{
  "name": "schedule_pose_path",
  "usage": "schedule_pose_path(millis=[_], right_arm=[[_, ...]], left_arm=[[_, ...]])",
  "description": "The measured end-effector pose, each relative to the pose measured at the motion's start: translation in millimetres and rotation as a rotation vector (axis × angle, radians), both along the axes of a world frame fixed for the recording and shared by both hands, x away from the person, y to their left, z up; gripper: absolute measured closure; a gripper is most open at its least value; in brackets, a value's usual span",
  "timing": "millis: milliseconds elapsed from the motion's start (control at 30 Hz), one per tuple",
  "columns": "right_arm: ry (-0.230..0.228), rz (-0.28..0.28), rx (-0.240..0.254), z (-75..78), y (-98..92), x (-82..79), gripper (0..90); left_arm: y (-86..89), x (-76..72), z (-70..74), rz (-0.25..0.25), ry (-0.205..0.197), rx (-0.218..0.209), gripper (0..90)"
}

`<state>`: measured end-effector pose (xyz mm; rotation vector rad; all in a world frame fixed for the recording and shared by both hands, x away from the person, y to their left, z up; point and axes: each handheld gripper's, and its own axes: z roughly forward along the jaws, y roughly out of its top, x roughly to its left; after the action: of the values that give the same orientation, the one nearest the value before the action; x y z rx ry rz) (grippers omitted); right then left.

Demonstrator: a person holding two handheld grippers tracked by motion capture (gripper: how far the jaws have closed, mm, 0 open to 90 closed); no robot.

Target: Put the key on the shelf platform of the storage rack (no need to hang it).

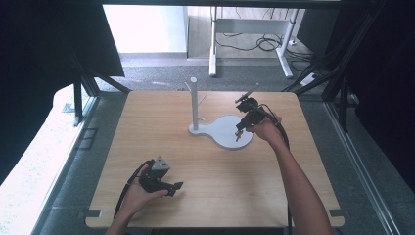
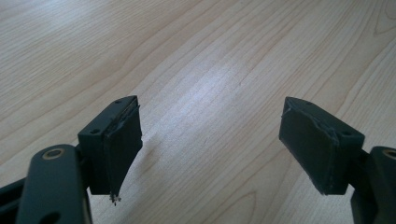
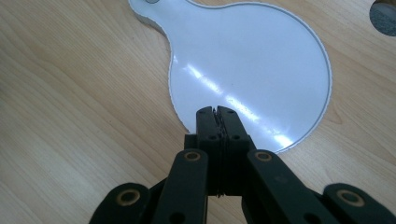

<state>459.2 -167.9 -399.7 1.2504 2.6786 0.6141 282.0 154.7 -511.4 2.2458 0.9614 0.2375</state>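
Note:
A white stand with a flat pear-shaped base [image 1: 226, 131] and an upright post [image 1: 194, 103] with small pegs rests on the wooden table. My right gripper [image 1: 239, 133] hovers over the round part of the base [image 3: 252, 65], its jaws pressed together with nothing between them [image 3: 217, 112]. My left gripper [image 1: 176, 188] lies low near the table's front left, pointing right. Its jaws stand wide apart over bare wood [image 2: 210, 140].
The wooden table [image 1: 147, 132] has a small round hole [image 3: 384, 16] near the base. Dark frame struts stand at both back corners. A desk frame and cables [image 1: 264, 44] lie on the floor beyond the far edge.

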Motion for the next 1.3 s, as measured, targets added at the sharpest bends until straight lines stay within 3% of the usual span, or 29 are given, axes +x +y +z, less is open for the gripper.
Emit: schedule_pose_path(millis=[900,1300], right_arm=[[0.011,-0.020,-0.003,-15.7,18.3,26.4,89.5],[0.023,-0.048,0.001,-30.0,20.9,43.6,89.5]], left_arm=[[3.6,1.0,-0.2,0.008,0.001,0.002,21.5],[6.7,1.9,0.4,0.009,-0.005,0.002,21.5]])
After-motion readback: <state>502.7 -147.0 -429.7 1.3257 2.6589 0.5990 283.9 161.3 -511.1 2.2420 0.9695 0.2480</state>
